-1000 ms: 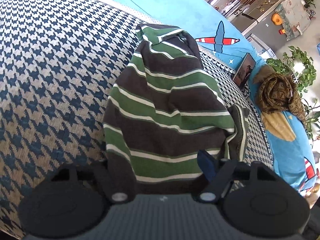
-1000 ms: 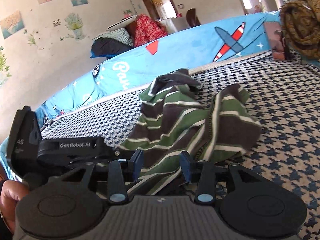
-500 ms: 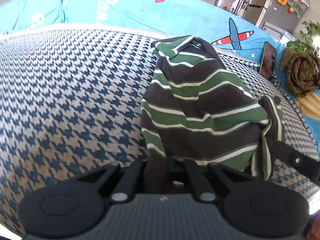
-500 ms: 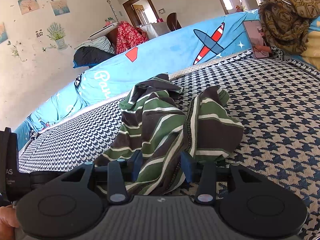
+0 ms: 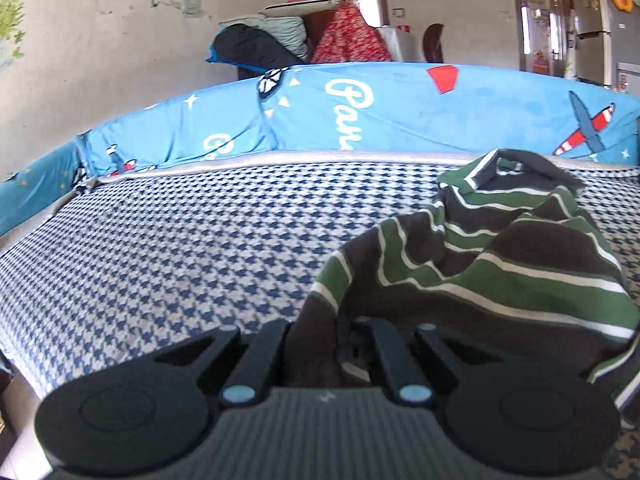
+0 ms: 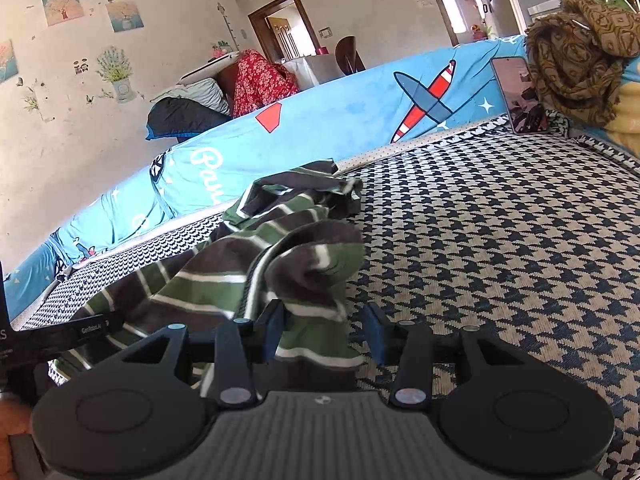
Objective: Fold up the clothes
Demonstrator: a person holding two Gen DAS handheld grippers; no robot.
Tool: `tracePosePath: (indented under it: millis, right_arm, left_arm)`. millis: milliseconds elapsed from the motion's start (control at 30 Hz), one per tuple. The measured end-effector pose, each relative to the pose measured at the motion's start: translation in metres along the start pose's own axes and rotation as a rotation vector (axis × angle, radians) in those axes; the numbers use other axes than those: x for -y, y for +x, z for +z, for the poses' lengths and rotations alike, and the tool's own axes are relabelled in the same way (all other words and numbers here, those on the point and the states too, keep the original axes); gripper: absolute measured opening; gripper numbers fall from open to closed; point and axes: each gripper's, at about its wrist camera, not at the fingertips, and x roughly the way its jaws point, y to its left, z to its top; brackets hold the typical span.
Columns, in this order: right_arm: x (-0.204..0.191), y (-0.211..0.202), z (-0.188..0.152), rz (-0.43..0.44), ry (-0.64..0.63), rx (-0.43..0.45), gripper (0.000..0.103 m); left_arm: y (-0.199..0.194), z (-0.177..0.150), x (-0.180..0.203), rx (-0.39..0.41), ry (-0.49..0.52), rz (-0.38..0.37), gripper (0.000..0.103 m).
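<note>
Left gripper (image 5: pixel 322 330) clamped on hem of striped shirt (image 5: pixel 500 264), cloth pinched between its closed fingers and lifted off the mat (image 5: pixel 180 264). Right gripper (image 6: pixel 324 322) has jaws apart with a bunched fold of shirt (image 6: pixel 256 268) between the blue pads; pads don't visibly press it. Shirt is green, dark grey and white striped, crumpled on the mat, collar end toward the blue bumper (image 5: pixel 400 112). Left gripper's arm, seen from the right wrist view, reads "GenRobot.AI" (image 6: pixel 91 329). Bumper has white script "Pau…", partly hidden, plus plane (image 6: pixel 428 100) and red shape prints. Mat is blue-beige houndstooth. Phone (image 6: pixel 520 94) leans on the bumper beside a brown scarf (image 6: pixel 580 52). Wall has plant stickers; doorways, fridge and clothes pile behind.
</note>
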Motion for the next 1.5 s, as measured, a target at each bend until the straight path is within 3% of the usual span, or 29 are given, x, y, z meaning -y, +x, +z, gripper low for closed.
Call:
tracePosePath:
  millis: [233, 300, 367, 433, 567, 700, 900, 1067, 1300, 1500]
  right_arm:
    - [-0.007, 0.008, -0.003, 0.001, 0.001, -0.025, 0.043]
    - [-0.009, 0.012, -0.005, 0.004, -0.003, -0.041, 0.043]
    - [-0.012, 0.015, -0.007, 0.007, -0.010, -0.056, 0.043]
    - [-0.014, 0.019, -0.009, 0.016, -0.016, -0.072, 0.043]
    - [-0.020, 0.023, -0.013, 0.031, -0.033, -0.098, 0.044]
    - [-0.022, 0.025, -0.015, 0.041, -0.031, -0.102, 0.047]
    - [-0.021, 0.025, -0.012, 0.104, 0.033, -0.104, 0.049]
    - [-0.018, 0.021, -0.008, 0.231, 0.157, -0.095, 0.050]
    - [-0.030, 0.019, -0.003, 0.338, 0.208, -0.081, 0.055]
    - [-0.038, 0.028, -0.002, 0.337, 0.223, -0.084, 0.056]
  left_arm:
    - [0.025, -0.012, -0.044, -0.123, -0.071, 0.138, 0.005]
    - [0.026, -0.014, -0.050, -0.144, -0.099, 0.152, 0.018]
    - [0.025, -0.016, -0.056, -0.149, -0.134, 0.168, 0.044]
    - [0.023, -0.017, -0.062, -0.144, -0.173, 0.180, 0.052]
    - [0.004, -0.013, -0.070, -0.036, -0.249, 0.157, 0.070]
    - [-0.006, -0.010, -0.062, -0.001, -0.226, 0.098, 0.071]
    - [0.004, -0.012, -0.046, -0.058, -0.197, -0.016, 0.073]
    - [0.010, -0.017, -0.029, -0.076, -0.139, -0.037, 0.082]
    - [0.026, -0.028, -0.021, -0.152, -0.103, -0.037, 0.084]
    - [0.031, -0.034, -0.024, -0.179, -0.119, -0.050, 0.087]
